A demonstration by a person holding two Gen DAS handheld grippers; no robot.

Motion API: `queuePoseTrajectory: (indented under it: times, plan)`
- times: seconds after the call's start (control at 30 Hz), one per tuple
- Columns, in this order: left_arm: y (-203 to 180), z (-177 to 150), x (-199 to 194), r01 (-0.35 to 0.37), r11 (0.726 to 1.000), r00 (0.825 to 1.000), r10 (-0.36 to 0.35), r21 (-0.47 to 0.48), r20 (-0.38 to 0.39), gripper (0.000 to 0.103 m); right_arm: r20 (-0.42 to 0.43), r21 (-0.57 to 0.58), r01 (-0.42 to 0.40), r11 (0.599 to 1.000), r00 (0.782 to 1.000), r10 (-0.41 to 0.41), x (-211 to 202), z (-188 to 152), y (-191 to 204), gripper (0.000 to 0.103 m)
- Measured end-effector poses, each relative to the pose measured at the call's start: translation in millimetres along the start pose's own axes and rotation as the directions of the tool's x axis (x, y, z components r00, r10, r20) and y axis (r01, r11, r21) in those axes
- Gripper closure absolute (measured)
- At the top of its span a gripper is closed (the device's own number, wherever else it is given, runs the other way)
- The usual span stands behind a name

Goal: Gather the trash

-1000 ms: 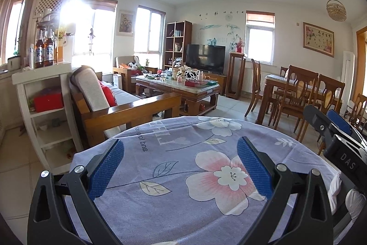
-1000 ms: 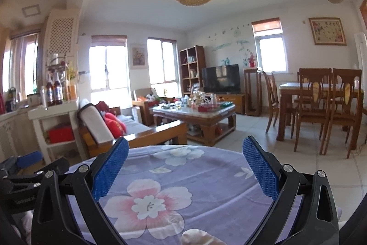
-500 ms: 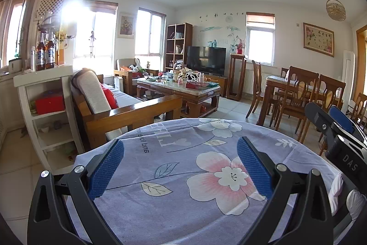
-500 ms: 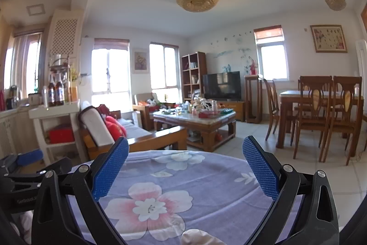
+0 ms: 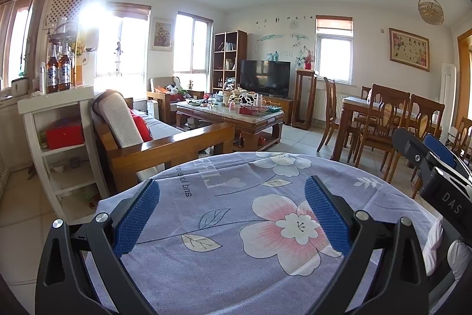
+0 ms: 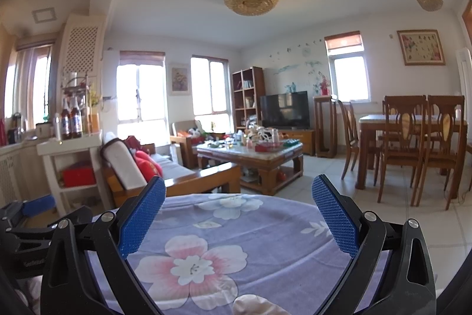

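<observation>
Since earlier: our right claw tilted up slightly; left claw unchanged. Both released, empty, above floral cloth. No trash in view. Collection not begun.

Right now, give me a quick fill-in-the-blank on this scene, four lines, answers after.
1. Both the left tongs and the right tongs are ____, holding nothing.
2. The cloth under them is purple with a ____ print.
3. The television screen is ____.
4. On the white shelf unit, the bottles stand on the ____ level.

Answers: open; flower; off; top
</observation>
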State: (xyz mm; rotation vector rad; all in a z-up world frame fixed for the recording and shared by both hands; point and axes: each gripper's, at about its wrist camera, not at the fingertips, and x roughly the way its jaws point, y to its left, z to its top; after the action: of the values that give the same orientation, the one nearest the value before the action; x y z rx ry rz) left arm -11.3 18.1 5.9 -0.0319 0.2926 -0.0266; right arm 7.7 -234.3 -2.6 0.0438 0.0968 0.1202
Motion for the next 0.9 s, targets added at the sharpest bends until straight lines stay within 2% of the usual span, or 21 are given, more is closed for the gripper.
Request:
queuePoseTrajectory:
  times: [0.9]
  plan:
    - [0.8,0.8,-0.3,-0.006,1.000,1.000,0.006,-0.004,-0.001,0.005,0.002,0.010,0.003,1.000,1.000,-0.003,1.6,1.5,1.0,0.005]
